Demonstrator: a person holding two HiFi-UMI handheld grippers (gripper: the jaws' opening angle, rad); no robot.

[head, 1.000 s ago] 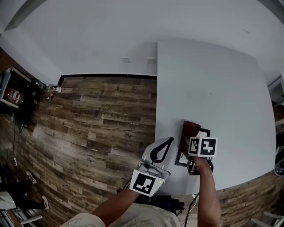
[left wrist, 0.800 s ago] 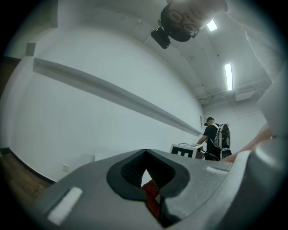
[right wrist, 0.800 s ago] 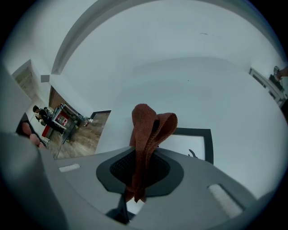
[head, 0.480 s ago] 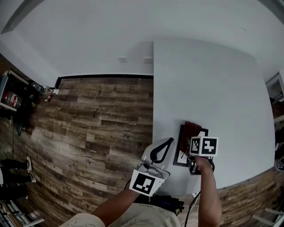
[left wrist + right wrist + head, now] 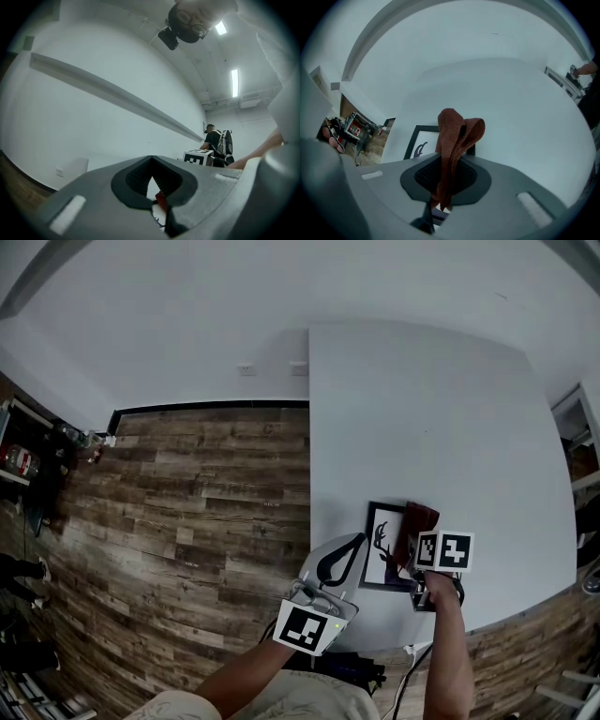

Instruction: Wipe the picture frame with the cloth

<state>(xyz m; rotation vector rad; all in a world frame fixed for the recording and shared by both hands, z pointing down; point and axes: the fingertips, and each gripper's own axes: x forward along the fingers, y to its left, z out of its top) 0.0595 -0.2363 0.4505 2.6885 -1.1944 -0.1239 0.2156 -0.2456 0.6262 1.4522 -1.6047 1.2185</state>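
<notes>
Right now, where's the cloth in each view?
Head view: cloth sits low, right of centre, over the right edge of the frame.
Right gripper view: centre; the cloth is pinched in the right gripper and sticks up, with the frame behind it to the left.
Left gripper view: only a reddish sliver low down, past the jaws; can't tell if it's the cloth.
Shared landmark: the frame, in the head and right gripper views.

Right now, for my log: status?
Left gripper shut, empty. Right gripper shut on brown knitted cloth, over right edge of black picture frame. Nothing in the way.
</notes>
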